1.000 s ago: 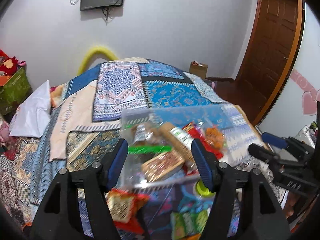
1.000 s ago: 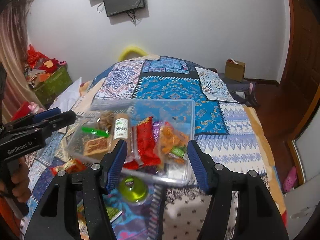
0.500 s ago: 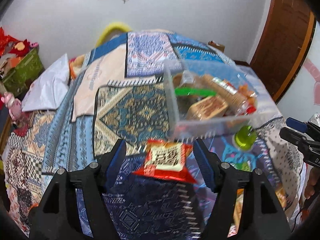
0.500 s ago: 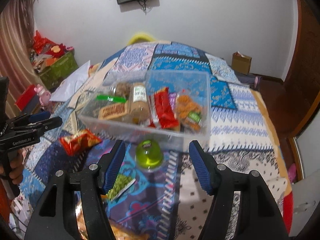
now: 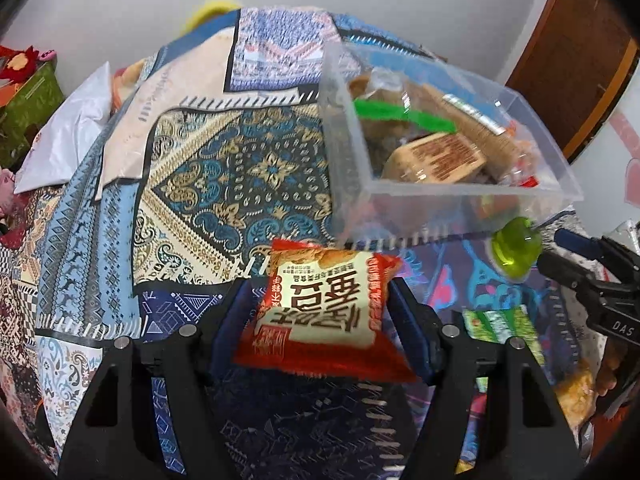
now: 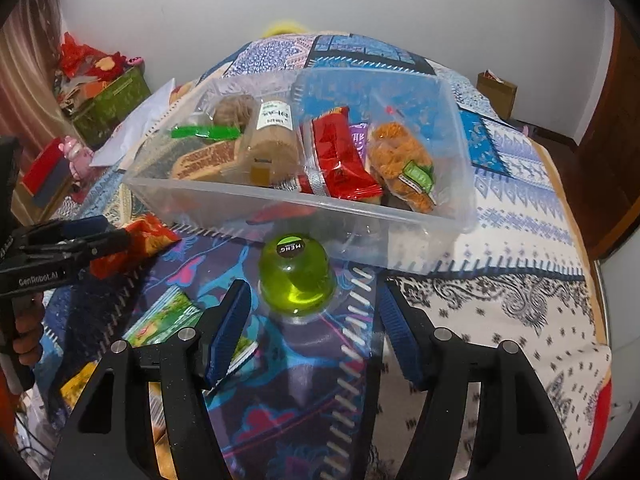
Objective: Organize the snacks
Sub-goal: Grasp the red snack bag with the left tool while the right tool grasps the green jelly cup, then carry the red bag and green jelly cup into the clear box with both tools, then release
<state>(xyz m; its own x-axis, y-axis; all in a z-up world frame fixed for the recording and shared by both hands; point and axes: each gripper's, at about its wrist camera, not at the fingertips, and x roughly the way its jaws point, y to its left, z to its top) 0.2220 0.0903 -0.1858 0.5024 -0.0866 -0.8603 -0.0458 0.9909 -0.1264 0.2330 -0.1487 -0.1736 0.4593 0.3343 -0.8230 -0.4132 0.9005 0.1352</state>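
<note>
Your left gripper (image 6: 60,256) body reads "GenRobot.AI". Your right gripper (image 5: 600,280) shows "DAS". Green jelly cup (image 6: 295,276) lid: "MENG". Red snack packet (image 5: 324,312): large Chinese characters, upside down, not legible to me.

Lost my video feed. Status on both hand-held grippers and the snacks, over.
Left hand-held gripper open, straddling red snack packet. Right hand-held gripper open, short of green jelly cup. Clear bin just beyond, nothing blocking.

The bed (image 5: 248,168) wears a patchwork cover of blue, cream and gold paisley and geometric prints. A red and cream snack packet (image 5: 324,312) carries dark lettering. At its 2 o'clock sits a translucent lime-green jelly cup (image 6: 296,276) with a black label. The clear plastic bin (image 6: 280,200) holds red, orange and tan packs. Both hand-held grippers are black with blue pads (image 6: 230,328).
</note>
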